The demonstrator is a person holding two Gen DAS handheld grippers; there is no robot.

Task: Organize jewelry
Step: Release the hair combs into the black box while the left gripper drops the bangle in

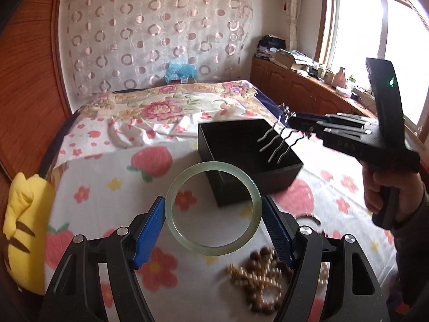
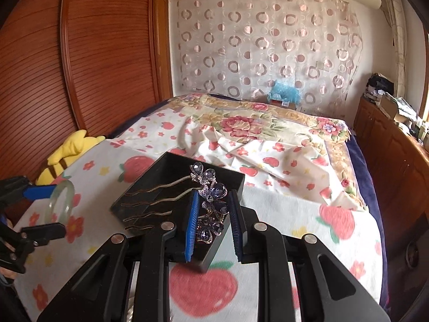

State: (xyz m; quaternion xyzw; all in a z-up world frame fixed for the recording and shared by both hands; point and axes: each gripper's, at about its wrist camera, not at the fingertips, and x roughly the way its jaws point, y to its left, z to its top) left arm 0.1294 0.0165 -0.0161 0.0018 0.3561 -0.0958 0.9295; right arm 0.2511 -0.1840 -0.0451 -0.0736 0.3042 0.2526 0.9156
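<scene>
My left gripper [image 1: 213, 209] is shut on a pale green jade bangle [image 1: 187, 182] and holds it just in front of the open black box [image 1: 273, 173] on the bed. My right gripper [image 2: 213, 201] is shut on a purple jewelled hair comb [image 2: 211, 201]; its wavy metal prongs [image 2: 152, 201] hang over the box's inside [image 2: 166, 169]. In the left wrist view the comb's prongs [image 1: 276, 145] point down into the box from the right gripper [image 1: 295, 123]. The bangle [image 2: 60, 201] and left gripper [image 2: 44, 209] show at the left of the right wrist view.
Brown and pearl bead bracelets [image 1: 262, 279] lie on the strawberry-print sheet [image 1: 112, 182] below the left gripper. A yellow plush toy [image 1: 24, 230] lies at the left bed edge by the wooden wardrobe [image 2: 80, 53]. A wooden cabinet [image 1: 308, 91] with clutter runs along the right.
</scene>
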